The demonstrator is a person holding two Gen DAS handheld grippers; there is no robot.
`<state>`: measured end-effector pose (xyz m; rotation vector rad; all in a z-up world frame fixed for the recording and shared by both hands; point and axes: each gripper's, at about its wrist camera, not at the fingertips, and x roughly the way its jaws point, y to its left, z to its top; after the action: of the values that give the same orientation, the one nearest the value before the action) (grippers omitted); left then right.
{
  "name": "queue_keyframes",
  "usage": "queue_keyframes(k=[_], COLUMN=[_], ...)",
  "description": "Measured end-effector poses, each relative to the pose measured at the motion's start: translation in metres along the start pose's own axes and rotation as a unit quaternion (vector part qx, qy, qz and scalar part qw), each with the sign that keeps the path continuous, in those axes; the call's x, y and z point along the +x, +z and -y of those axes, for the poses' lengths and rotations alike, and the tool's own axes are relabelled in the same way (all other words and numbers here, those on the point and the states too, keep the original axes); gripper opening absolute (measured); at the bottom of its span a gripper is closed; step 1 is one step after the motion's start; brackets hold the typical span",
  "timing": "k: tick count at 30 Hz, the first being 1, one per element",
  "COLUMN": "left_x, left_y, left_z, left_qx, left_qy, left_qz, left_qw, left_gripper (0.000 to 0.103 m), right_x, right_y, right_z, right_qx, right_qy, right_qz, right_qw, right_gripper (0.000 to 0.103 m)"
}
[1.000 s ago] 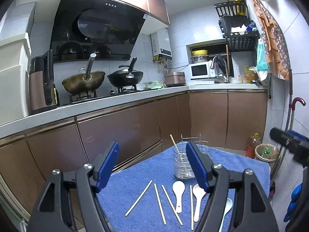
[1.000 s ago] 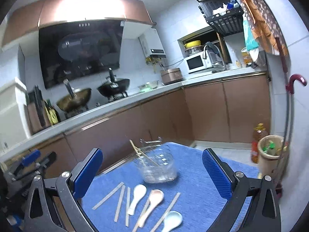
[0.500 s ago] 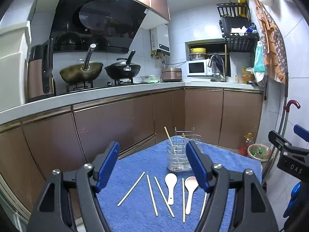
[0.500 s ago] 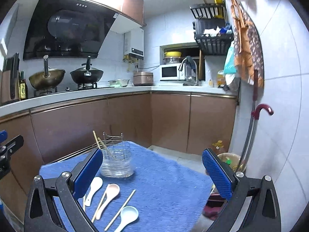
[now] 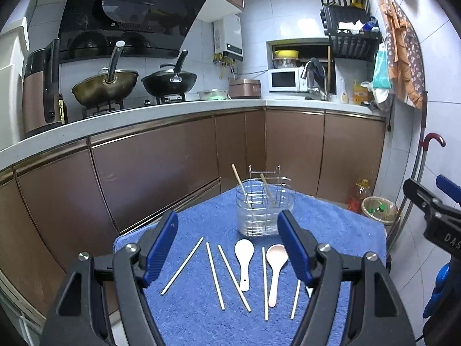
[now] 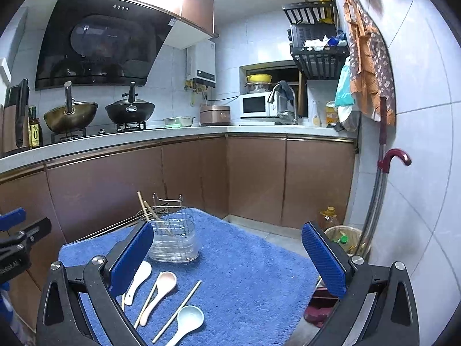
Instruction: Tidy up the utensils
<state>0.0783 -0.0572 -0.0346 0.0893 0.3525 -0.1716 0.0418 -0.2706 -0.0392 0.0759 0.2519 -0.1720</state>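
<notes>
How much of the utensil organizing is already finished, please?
Done: two wooden chopsticks stand in the clear holder with wire rack. In hand: nothing; left gripper and right gripper are open. Left: five loose chopsticks, white spoon, pink spoon, pale blue spoon on the blue towel.

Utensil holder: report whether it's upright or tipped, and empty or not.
Upright and not empty. The utensil holder stands on its base on the blue towel, and two chopsticks lean inside it.
</notes>
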Motion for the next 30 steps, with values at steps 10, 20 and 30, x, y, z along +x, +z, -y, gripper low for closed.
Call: queue_keyframes(k=[10, 20, 30], left_x=[0.034, 0.122, 0.232], left_y=[-0.008, -0.029, -0.07], left_z=[-0.034, -0.07, -0.083], left_qx=[-0.05, -0.141, -0.182], left_qy=[-0.015, -0.087, -0.095], left_qz=[-0.065, -0.204, -0.317], left_qw=[0.9965, 0.9648, 0.9258], left_gripper=[0.07, 0.067, 0.049], right_x=[0.033, 0.094, 0.175], right_y=[-0.011, -0.035, -0.072], right_z=[0.026, 0.046, 0.021], right_qx=[0.071, 0.153, 0.148], right_qy=[0.078, 0.168, 0.208], right_qz=[-0.061, -0.181, -0.318], right_qw=[0.992, 0.957, 0.913], right_gripper=[0.095, 0.036, 0.032])
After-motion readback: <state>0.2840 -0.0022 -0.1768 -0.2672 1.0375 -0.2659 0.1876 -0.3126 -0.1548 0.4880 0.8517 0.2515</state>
